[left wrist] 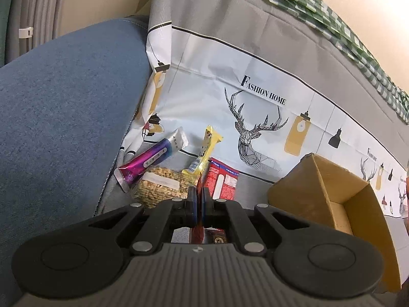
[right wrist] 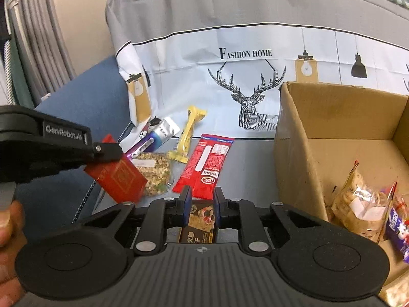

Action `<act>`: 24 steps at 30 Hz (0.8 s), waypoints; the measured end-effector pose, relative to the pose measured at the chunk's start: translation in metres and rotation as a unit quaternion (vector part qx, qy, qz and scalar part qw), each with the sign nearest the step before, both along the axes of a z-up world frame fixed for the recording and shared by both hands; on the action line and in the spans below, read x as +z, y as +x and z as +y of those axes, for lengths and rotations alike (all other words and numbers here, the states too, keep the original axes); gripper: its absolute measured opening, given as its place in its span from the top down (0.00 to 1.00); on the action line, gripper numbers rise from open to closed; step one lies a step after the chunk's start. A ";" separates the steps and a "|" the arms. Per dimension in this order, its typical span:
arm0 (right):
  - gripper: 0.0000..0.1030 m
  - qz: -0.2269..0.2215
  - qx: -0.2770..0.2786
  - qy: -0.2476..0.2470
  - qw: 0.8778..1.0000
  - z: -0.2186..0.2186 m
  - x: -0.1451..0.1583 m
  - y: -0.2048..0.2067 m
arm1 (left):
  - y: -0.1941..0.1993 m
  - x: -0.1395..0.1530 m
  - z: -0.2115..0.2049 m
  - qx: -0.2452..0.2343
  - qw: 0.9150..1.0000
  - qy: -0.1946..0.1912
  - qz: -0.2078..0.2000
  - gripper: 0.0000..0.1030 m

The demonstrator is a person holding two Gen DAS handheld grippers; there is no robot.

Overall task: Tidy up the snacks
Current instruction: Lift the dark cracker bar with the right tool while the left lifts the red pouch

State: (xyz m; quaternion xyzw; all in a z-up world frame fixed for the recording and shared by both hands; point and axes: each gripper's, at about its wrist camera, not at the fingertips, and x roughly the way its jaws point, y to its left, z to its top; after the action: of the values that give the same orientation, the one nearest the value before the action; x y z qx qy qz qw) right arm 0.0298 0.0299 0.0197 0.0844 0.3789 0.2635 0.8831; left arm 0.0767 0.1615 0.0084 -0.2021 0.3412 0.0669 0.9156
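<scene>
The right gripper (right wrist: 202, 204) is clamped on a dark snack pack (right wrist: 200, 220). The left gripper (left wrist: 199, 196) pinches a flat red packet (right wrist: 117, 176) (edge-on in its own view). Other snacks lie beside the cardboard box (right wrist: 301, 158).

a deer-print cloth (right wrist: 255, 58) drapes beside a blue cushion (left wrist: 64, 107), near grey curtains (right wrist: 38, 38).
</scene>
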 end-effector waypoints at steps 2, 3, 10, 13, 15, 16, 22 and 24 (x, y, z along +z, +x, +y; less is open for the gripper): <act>0.79 0.019 0.020 -0.006 1.000 0.002 -0.006 -0.001 | 0.000 -0.001 0.002 0.006 1.000 0.002 0.005 0.98; 0.76 0.026 0.027 -0.007 0.999 0.004 -0.009 -0.001 | 0.000 -0.002 0.004 0.009 1.000 0.001 0.007 0.98; 0.33 0.037 0.017 -0.029 0.999 0.027 -0.032 0.001 | 0.000 -0.009 0.013 0.018 1.000 -0.005 0.014 0.98; 0.29 0.056 0.010 -0.048 0.997 0.038 -0.050 0.008 | 0.001 -0.013 0.014 0.017 1.000 -0.008 0.018 0.97; 0.28 0.072 0.011 -0.062 0.995 0.044 -0.063 0.010 | 0.001 -0.015 0.016 0.018 1.000 -0.011 0.021 0.97; 0.27 0.078 0.010 -0.068 0.995 0.045 -0.068 0.010 | 0.001 -0.016 0.017 0.019 0.999 -0.014 0.022 0.97; 0.60 0.043 0.019 -0.074 0.996 0.046 -0.066 0.004 | 0.002 -0.014 0.018 0.018 0.999 -0.021 0.018 0.98; 0.60 0.042 0.013 -0.066 0.997 0.040 -0.062 0.007 | 0.001 -0.013 0.017 0.018 0.999 -0.022 0.016 0.98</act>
State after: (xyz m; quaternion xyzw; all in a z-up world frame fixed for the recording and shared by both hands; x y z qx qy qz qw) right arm 0.0364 0.0702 -0.0422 0.0323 0.4335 0.2459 0.8664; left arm 0.0782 0.1789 -0.0046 -0.2274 0.3535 0.0792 0.9039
